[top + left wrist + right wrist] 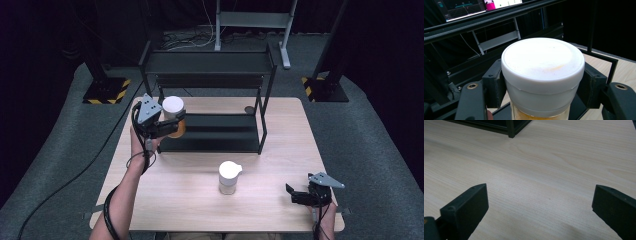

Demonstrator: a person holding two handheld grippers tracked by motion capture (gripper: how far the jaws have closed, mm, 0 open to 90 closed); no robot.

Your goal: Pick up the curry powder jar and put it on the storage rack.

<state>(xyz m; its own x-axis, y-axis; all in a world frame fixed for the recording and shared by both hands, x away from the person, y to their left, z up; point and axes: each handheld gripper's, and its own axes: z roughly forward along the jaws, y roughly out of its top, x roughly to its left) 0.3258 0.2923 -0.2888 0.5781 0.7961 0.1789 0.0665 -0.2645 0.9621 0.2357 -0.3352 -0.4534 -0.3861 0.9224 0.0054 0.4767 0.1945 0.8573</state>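
The left gripper (170, 125) has its fingers (495, 83) clamped on the sides of a white-lidded jar (542, 75) with an amber body, just below the lid, holding it upright and clear of the tabletop (190, 200) at the left end of the black shelf rack (210, 100). The right gripper (298, 195) rests near the tabletop's right front corner, its fingers (465, 210) spread wide with bare wood between them. A second white-lidded jar (229, 177) stands on the tabletop well apart from both.

white-lidded jar (229, 177) on table (190, 200), near rack (210, 100)
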